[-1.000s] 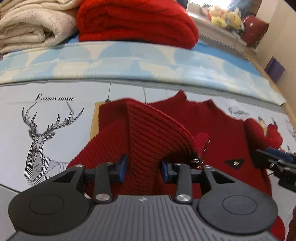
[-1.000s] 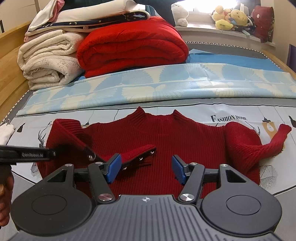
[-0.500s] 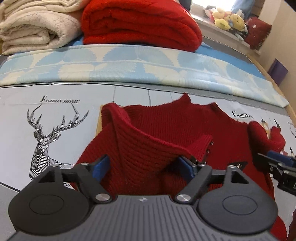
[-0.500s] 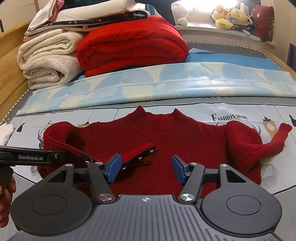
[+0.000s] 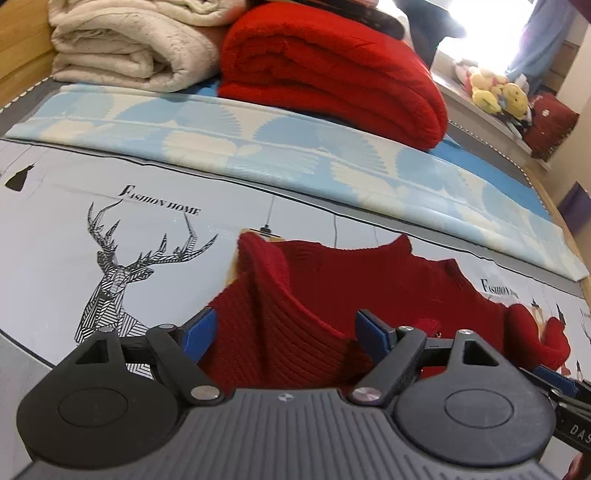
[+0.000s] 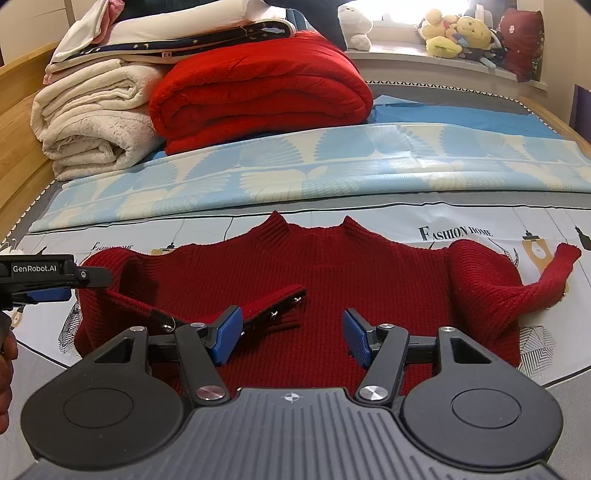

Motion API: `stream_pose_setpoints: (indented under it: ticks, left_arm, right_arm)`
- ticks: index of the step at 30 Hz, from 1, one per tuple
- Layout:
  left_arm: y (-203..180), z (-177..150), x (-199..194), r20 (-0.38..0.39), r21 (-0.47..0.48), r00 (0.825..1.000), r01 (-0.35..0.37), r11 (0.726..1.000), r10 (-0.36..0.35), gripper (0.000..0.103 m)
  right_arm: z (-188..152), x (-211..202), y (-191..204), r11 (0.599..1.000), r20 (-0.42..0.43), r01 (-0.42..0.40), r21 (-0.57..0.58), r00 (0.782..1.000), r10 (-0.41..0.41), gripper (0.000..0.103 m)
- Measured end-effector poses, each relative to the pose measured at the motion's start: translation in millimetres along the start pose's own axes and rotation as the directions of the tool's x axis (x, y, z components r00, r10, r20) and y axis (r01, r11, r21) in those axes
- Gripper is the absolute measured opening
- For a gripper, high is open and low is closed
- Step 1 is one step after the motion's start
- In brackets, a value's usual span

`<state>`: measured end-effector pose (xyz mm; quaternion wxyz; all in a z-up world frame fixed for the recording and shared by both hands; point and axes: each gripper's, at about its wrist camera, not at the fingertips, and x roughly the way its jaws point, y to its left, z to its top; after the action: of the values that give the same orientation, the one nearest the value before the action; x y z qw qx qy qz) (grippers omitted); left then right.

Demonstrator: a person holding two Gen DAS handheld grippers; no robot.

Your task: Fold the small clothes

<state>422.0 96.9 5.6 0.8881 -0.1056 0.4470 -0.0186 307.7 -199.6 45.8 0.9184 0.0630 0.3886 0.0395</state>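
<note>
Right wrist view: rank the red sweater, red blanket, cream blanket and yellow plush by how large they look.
1. Red sweater, though it lies nearest the camera.
2. Red blanket.
3. Cream blanket.
4. Yellow plush, smallest, but farthest away.

Ribbed knit sweater (image 6: 332,280) on smooth printed sheet (image 6: 461,225).

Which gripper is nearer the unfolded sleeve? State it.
Right. The right gripper hangs open over the sweater's middle, the unfolded sleeve off to its side. The left gripper is past the opposite shoulder.
</note>
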Motion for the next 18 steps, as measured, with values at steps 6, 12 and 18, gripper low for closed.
stream_pose_setpoints:
  ticks: [6, 12, 18]
  left_arm:
    - [2.3, 0.1, -2.1, 0.004, 0.001, 1.000, -0.014, 1.000, 0.014, 0.086]
    - [3.0, 0.4, -2.6, 0.002, 0.000, 1.000, -0.018, 1.000, 0.018, 0.086]
    - [3.1, 0.4, -2.8, 0.000, 0.002, 1.000, -0.020, 1.000, 0.020, 0.086]
  right_arm:
    - [0.1, 0.1, -0.1, 1.000, 0.000, -0.001, 0.000, 1.000, 0.001, 0.062]
    - [-0.5, 0.8, 0.1, 1.000, -0.001, 0.001, 0.002, 1.000, -0.001, 0.062]
    - [-0.7, 1.3, 0.3, 1.000, -0.002, 0.001, 0.002, 1.000, -0.001, 0.062]
